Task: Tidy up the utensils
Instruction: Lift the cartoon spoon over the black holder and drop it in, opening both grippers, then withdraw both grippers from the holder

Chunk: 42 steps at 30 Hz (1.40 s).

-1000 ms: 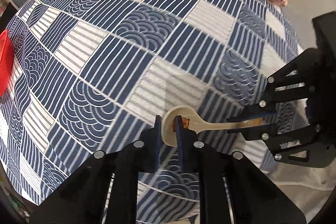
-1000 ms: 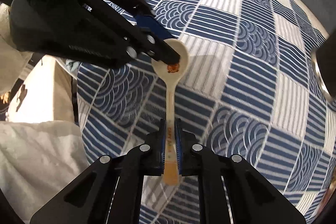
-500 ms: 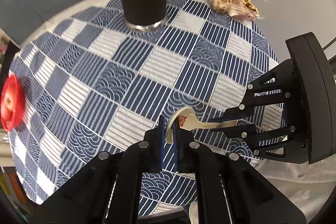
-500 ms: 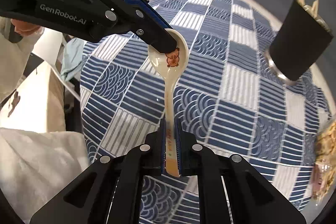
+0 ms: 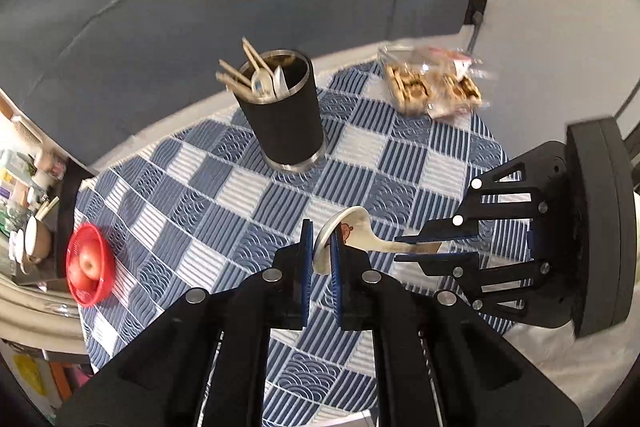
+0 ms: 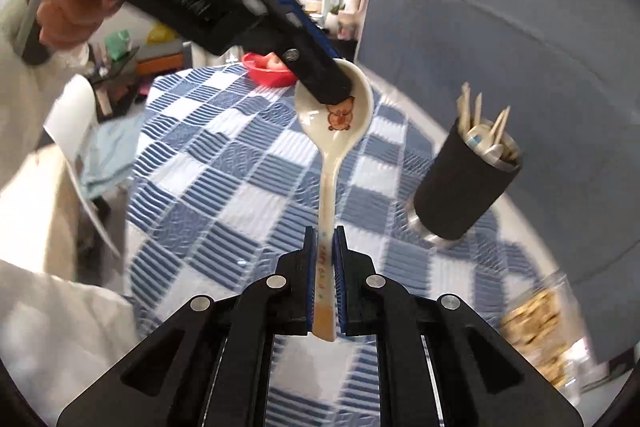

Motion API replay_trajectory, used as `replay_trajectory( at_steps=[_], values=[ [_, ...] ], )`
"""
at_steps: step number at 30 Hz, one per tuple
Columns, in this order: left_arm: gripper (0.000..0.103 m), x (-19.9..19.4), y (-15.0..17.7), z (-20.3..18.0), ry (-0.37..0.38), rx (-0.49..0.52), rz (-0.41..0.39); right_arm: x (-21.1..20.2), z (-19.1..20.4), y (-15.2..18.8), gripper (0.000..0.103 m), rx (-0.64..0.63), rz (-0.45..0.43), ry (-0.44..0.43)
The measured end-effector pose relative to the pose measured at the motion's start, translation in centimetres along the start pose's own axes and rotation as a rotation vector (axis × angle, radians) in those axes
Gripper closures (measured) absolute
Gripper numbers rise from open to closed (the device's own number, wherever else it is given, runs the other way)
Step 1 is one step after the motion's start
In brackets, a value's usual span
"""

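Observation:
A cream ceramic spoon (image 6: 332, 155) with a small bear picture hangs in the air above the table, held at both ends. My right gripper (image 6: 325, 267) is shut on its handle, and my left gripper (image 5: 320, 255) is shut on the rim of its bowl (image 5: 352, 227). In the left wrist view the right gripper (image 5: 416, 253) comes in from the right. A black utensil cup (image 5: 286, 123) with a metal rim stands at the far side of the table, with chopsticks and spoons in it. In the right wrist view that cup (image 6: 464, 187) is to the right.
A blue and white patterned cloth (image 5: 224, 211) covers the round table. A red bowl with an apple (image 5: 88, 267) sits at its left edge. A clear bag of snacks (image 5: 432, 87) lies at the far right. A grey screen stands behind the table, and a sleeve (image 6: 48, 327) is at the left.
Both grippers have lifted the spoon well up off the tablecloth, still gripping it at both ends. The cup, the snack bag and the screen have come into view.

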<state>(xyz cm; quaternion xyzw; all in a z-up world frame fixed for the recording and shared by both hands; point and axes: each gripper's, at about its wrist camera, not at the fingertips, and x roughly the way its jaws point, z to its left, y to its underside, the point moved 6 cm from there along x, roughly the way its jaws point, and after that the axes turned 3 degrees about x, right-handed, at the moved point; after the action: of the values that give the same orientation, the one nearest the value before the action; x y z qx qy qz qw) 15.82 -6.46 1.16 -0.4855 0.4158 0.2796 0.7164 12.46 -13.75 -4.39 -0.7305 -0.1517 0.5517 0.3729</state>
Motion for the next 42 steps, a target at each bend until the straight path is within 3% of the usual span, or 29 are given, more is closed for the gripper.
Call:
replay_trajectory(
  at_steps=[11,20,24,30,32,33,34,36,38,40,42],
  values=[
    [0.094,-2.0,-9.7,1.4,-0.033,0.127,-0.136,-0.5,-9.4,-5.2,0.095,0.031,-0.086,0.106],
    [0.093,-0.5,-15.9,4.8,-0.085,0.180,-0.165,2.6,-16.1,-9.1,0.095,0.093,-0.149,0.059],
    [0.092,0.4,-17.4,5.6,-0.095,0.218,-0.166,4.3,-17.8,-10.6,0.095,0.113,-0.168,0.035],
    [0.091,2.8,-18.7,7.1,-0.090,0.192,-0.126,7.0,-19.4,-11.0,0.095,0.174,-0.193,0.002],
    [0.081,3.8,-18.7,7.5,-0.082,0.175,-0.116,7.5,-19.8,-10.7,0.094,0.197,-0.192,-0.003],
    [0.054,4.3,-18.6,7.9,-0.078,0.153,-0.113,8.0,-20.2,-10.5,0.089,0.220,-0.188,0.013],
    [0.036,4.7,-18.4,8.4,-0.077,0.128,-0.114,8.3,-20.5,-10.1,0.082,0.242,-0.179,0.047],
    [0.029,5.1,-17.5,9.0,-0.056,0.076,-0.127,8.7,-21.1,-9.1,0.037,0.291,-0.148,0.065],
    [0.023,5.3,-16.3,9.4,-0.054,0.048,-0.139,8.5,-21.9,-7.8,0.028,0.319,-0.130,0.134],
    [0.011,5.5,-14.7,9.9,-0.081,0.009,-0.153,8.5,-22.2,-6.5,0.028,0.315,-0.092,0.177],
    [0.010,5.6,-13.4,10.0,-0.062,-0.034,-0.158,8.3,-22.6,-5.3,0.020,0.339,-0.057,0.198]
  ],
)
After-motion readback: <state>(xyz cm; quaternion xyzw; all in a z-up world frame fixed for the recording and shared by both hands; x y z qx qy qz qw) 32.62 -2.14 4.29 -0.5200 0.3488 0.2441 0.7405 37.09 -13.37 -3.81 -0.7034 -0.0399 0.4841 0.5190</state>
